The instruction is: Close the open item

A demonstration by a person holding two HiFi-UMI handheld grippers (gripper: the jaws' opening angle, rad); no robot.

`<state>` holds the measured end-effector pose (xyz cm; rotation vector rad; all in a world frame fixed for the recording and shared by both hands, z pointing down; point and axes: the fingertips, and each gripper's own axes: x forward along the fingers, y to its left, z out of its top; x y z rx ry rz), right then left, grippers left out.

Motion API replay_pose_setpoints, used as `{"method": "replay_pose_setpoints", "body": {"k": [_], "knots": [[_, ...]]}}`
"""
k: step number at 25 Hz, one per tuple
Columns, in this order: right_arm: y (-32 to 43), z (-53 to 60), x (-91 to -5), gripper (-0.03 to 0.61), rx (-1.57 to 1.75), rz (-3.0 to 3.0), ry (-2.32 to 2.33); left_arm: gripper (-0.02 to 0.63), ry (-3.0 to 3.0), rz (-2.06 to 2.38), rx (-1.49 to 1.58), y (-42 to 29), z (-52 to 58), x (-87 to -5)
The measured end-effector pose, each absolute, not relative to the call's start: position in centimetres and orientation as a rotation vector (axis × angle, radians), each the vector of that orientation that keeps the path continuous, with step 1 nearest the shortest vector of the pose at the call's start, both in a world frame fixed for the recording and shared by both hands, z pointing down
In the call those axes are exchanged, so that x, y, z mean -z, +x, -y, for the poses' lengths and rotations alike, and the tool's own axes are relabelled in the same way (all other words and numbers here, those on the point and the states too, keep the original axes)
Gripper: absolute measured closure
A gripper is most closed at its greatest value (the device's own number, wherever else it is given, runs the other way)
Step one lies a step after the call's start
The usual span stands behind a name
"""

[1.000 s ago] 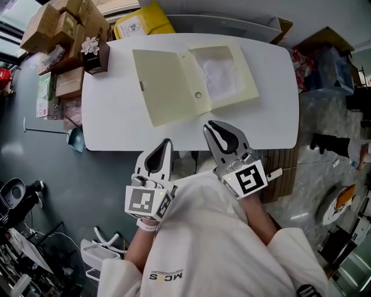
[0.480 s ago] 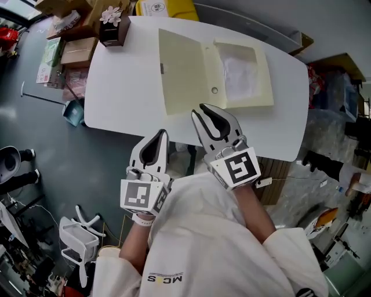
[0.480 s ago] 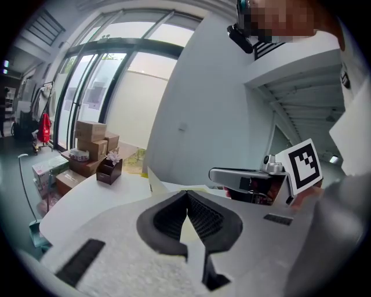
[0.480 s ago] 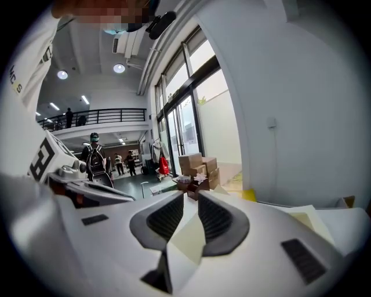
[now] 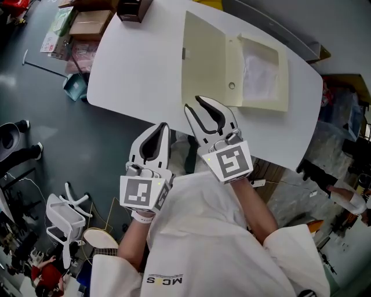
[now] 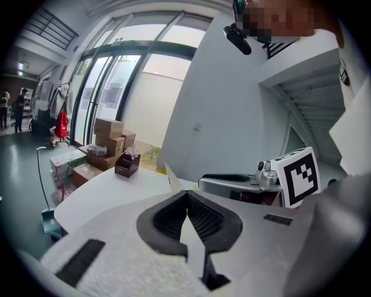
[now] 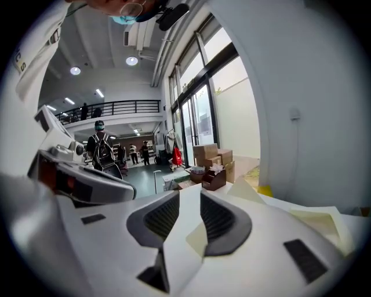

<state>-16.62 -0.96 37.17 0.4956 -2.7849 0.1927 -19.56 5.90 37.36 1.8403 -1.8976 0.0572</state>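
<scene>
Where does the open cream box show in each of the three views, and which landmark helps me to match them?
Head view: the cream box lies open on the white table, from upper middle to upper right.
Left gripper view: only one cream corner of it shows, near the centre.
Right gripper view: its flaps rise right of centre.
Shared landmark: the dark brown holder, in all three views.
</scene>
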Motion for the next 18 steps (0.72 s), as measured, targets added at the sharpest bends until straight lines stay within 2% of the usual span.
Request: {"method": "replay_pose_setpoints", "body": {"k": [10, 18], "knots": [[-18.4, -0.6, -42.4, 0.413, -0.091, 2.714, 0.417, 0.588, 1.741, 1.976, -0.047, -21.6, -7.7, -39.1], [-19.3, -0.2, -46.6, 0.410, -0.013, 2.622, 0.505, 0.588, 1.708, 1.981, -0.059, -22.5, -8.1, -40.5]]}}
